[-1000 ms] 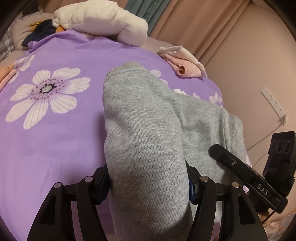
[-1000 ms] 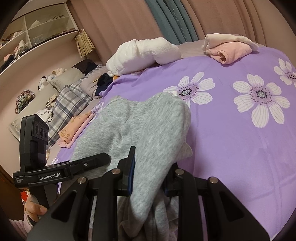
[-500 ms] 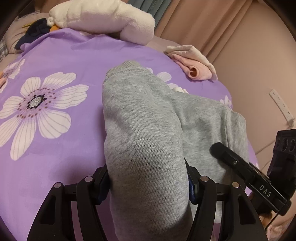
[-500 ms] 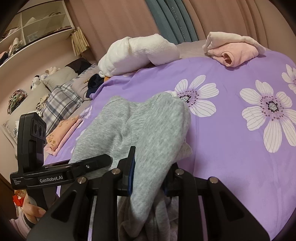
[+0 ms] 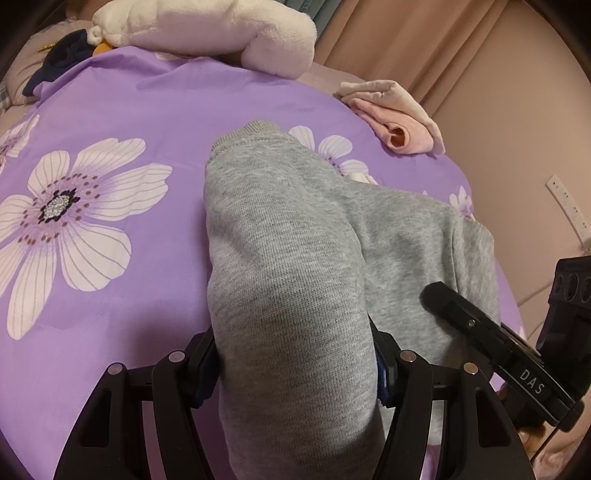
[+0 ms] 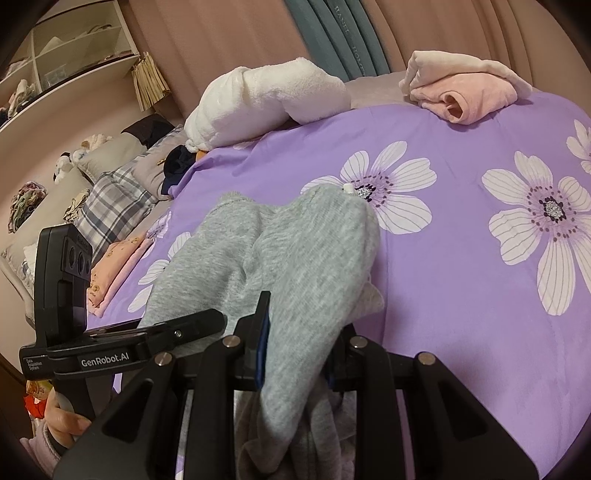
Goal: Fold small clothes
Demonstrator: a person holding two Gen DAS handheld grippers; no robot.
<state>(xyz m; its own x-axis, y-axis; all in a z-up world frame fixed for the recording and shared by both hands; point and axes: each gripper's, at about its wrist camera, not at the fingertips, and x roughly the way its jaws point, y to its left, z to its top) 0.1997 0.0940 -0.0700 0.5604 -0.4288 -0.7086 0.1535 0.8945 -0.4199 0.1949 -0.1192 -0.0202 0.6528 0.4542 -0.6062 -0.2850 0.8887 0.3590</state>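
Small grey sweatpants (image 5: 288, 236) drape forward from both grippers over the purple flowered bedspread (image 5: 110, 110), ribbed cuff at the far end. My left gripper (image 5: 295, 369) is shut on the grey cloth near me. My right gripper (image 6: 299, 354) is shut on the same sweatpants (image 6: 295, 251) beside it. The right gripper's body shows at the right of the left wrist view (image 5: 498, 347). The left gripper's body shows at the left of the right wrist view (image 6: 110, 350). The pinched edges are hidden by the cloth.
A folded pink garment (image 5: 399, 114) lies at the far right of the bed. A white plush roll (image 5: 207, 33) lies at the far edge. Pillows (image 6: 110, 192) and a folded peach garment (image 6: 114, 266) lie at the left. A wall with a socket (image 5: 569, 206) stands to the right.
Both grippers have moved forward over the bed with the grey sweatpants still held. The pink garment and plush roll appear closer.
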